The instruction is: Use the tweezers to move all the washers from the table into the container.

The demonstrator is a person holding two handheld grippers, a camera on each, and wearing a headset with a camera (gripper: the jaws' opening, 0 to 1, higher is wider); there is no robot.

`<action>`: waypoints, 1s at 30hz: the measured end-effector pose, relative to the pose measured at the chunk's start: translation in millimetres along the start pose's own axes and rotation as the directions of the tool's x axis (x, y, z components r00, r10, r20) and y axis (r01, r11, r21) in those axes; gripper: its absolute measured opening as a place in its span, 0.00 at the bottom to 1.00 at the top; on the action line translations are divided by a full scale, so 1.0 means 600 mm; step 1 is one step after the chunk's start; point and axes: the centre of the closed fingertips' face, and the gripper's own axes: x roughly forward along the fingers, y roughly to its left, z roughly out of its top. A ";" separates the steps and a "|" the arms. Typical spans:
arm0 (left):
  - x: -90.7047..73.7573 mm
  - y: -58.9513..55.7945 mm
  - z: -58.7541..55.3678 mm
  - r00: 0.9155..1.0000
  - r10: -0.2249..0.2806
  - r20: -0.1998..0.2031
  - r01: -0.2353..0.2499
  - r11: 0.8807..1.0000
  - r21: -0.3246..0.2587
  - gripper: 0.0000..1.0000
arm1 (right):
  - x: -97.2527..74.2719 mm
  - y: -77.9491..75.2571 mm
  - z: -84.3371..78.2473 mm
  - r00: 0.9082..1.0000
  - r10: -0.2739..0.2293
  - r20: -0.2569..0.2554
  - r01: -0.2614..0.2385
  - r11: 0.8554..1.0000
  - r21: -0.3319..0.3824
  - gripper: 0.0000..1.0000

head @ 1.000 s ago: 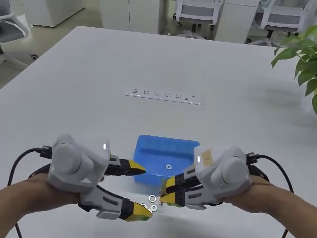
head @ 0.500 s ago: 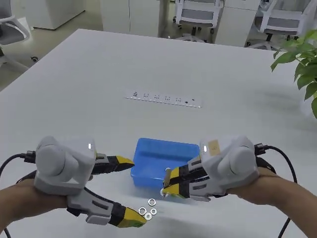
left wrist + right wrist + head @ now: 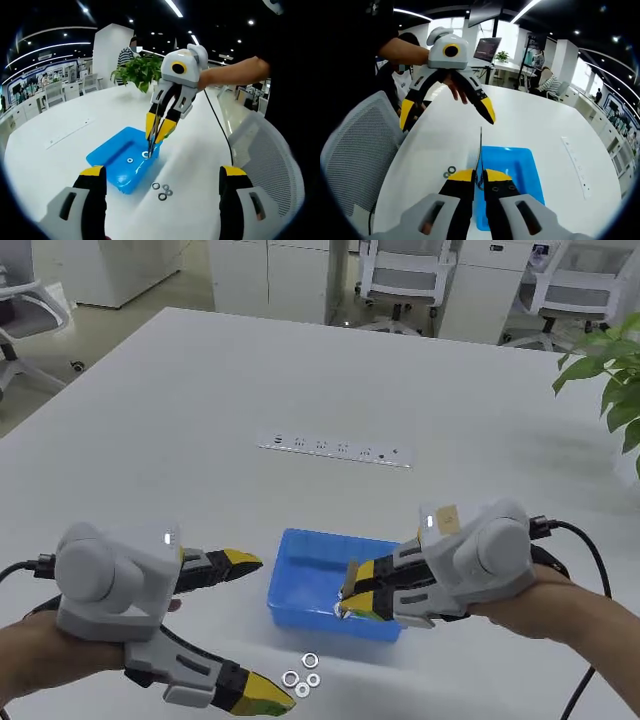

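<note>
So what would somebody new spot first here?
Likely the blue container near the front of the white table, bright against it. Next, the right gripper, jaws shut on thin tweezers whose tips hang over the container. Then a few small washers lying on the table just in front of it, beside the wide-open left gripper.

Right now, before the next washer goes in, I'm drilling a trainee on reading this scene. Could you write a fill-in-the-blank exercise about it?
1. The right tool is shut on the ___.
2. The tweezers point their tips over the ___ container.
3. The left tool has its jaws standing ___.
4. Loose washers lie on the ___, outside the container.

Missing words: tweezers; blue; open; table.
</note>
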 end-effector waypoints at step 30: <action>0.004 0.011 0.023 1.000 0.002 0.020 -0.002 1.000 -0.002 0.99 | 0.036 -0.056 -0.062 0.999 -0.023 -0.030 0.024 0.999 0.034 0.08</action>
